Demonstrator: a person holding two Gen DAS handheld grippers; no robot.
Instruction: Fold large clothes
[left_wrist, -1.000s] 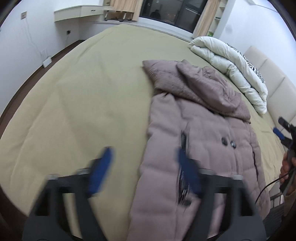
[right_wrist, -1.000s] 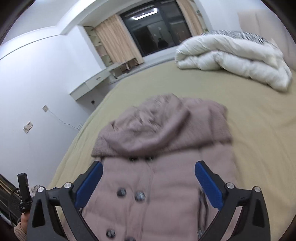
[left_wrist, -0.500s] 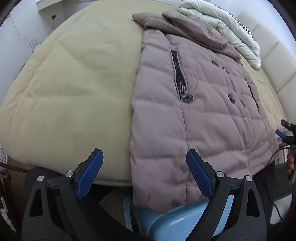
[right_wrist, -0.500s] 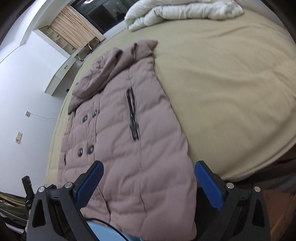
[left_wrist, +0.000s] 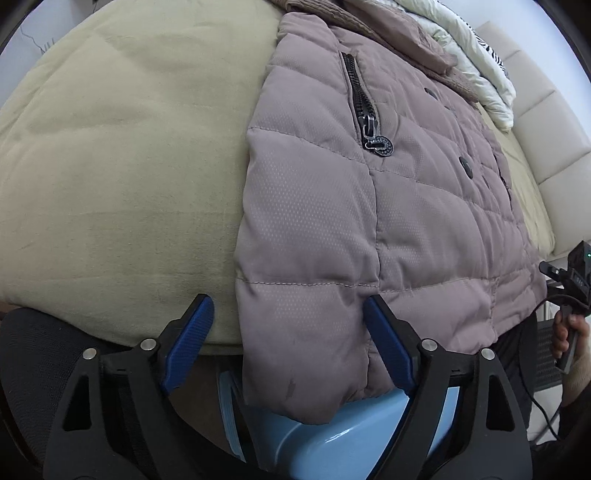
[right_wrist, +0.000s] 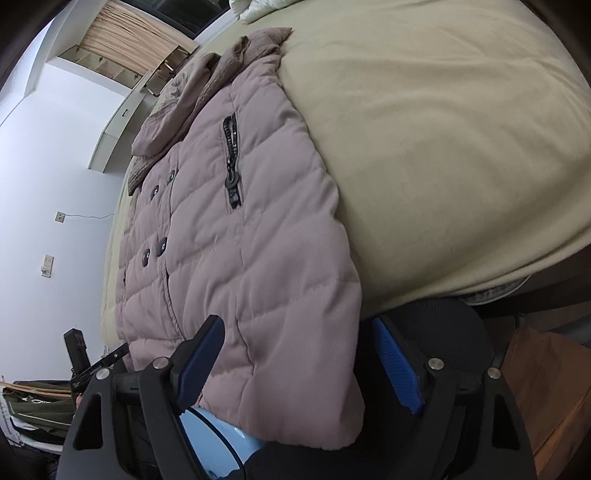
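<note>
Both open grippers (left_wrist: 288, 343) (right_wrist: 301, 363) flank the jacket's (left_wrist: 369, 206) hem, collar pointing away.

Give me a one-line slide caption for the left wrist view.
Open left gripper straddling the hem corner of a mauve puffer jacket that overhangs the edge of the beige bed.

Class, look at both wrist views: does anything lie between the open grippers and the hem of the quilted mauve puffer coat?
Nothing visible does. The left gripper and right gripper are both open, straddling the hem of the quilted mauve puffer coat, which hangs over the bed's edge.
</note>
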